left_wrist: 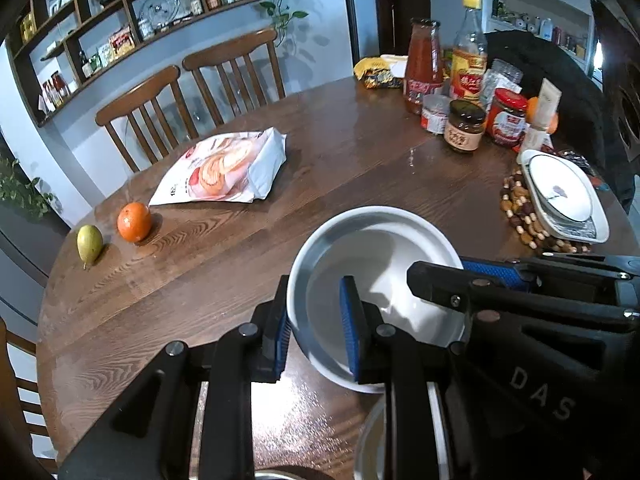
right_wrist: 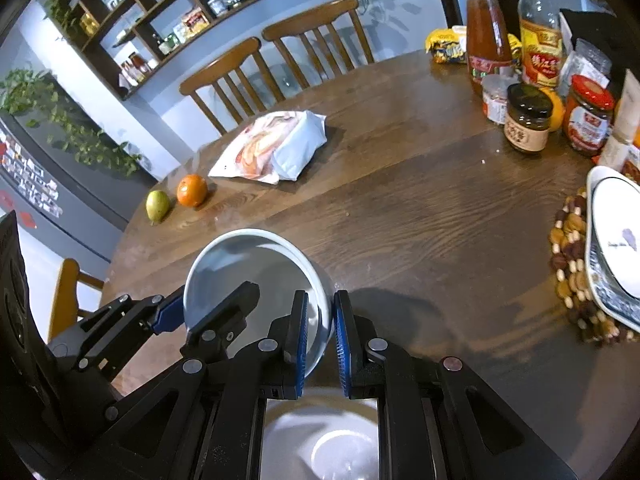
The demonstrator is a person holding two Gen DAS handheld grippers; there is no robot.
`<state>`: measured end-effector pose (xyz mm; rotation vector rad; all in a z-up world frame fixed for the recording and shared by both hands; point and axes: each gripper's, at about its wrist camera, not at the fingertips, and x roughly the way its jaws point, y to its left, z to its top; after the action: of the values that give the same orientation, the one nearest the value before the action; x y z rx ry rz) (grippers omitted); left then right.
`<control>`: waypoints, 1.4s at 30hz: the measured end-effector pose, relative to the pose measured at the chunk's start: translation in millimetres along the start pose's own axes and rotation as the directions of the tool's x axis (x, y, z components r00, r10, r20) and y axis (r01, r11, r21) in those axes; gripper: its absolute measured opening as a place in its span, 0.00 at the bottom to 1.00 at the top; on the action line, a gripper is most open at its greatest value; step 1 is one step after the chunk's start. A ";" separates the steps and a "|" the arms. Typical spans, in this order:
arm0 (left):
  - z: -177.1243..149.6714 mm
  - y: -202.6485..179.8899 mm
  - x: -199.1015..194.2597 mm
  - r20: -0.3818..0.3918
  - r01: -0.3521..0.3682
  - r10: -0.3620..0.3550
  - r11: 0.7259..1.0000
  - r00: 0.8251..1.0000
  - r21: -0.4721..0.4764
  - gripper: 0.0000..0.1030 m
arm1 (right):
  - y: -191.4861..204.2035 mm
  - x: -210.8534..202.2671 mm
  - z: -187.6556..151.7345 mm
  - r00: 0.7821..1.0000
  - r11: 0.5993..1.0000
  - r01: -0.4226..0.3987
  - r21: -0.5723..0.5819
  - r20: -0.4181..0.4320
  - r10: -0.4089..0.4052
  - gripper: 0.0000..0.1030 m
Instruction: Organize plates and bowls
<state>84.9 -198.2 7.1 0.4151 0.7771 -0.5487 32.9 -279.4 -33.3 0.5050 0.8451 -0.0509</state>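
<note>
White crockery and bright fruit on a brown worktop

The bowl [left_wrist: 376, 300] is plain white; the square plate [left_wrist: 564, 196] is white with a dark rim line and a small purple motif, on a mat of brown and cream beads [left_wrist: 520, 216]. The worktop [left_wrist: 240, 280] is brown wood with visible grain. An orange [left_wrist: 134, 221] sits by a yellow-green pear [left_wrist: 89, 243]. The pads [right_wrist: 301, 334] are blue on black frames.

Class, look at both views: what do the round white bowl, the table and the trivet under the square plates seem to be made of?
White bowl: likely glazed ceramic; smooth, glossy, with soft highlights inside.
Table: wood, or possibly veneer, with a sheen; clear grain lines and window reflections.
Trivet: apparently wooden beads, brown and pale, strung together; the cord is too small to tell.
</note>
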 end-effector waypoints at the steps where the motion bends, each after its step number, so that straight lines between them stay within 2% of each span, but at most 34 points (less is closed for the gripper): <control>1: -1.1 -0.9 -3.0 0.005 0.000 0.000 1.000 1.000 0.002 0.20 | 0.1 -4.5 -2.6 1.000 1.000 0.001 0.001 0.005 -0.001 0.16; 14: -17.8 -25.5 -51.4 0.068 0.023 -0.026 0.999 0.997 0.038 0.20 | 2.9 -56.0 -33.4 0.997 1.000 0.019 0.011 0.069 -0.020 0.16; 22: -33.8 -37.5 -69.6 0.079 0.036 -0.040 0.998 0.996 0.056 0.20 | 4.0 -75.0 -55.1 0.996 0.999 0.033 0.020 0.078 -0.034 0.16; 33: -50.7 -49.0 -78.8 0.062 0.060 -0.064 0.996 0.996 0.066 0.20 | -0.6 -87.3 -78.8 0.996 0.998 0.049 0.035 0.071 -0.052 0.16; 42: -62.7 -56.5 -74.8 0.016 0.082 -0.083 0.994 0.996 0.066 0.20 | -6.7 -84.4 -93.6 0.997 0.997 0.055 0.051 0.043 -0.057 0.16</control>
<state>-27.0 -185.6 14.2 0.4389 0.7626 -0.6554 -91.0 -256.4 -26.4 0.5251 0.8161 -0.1346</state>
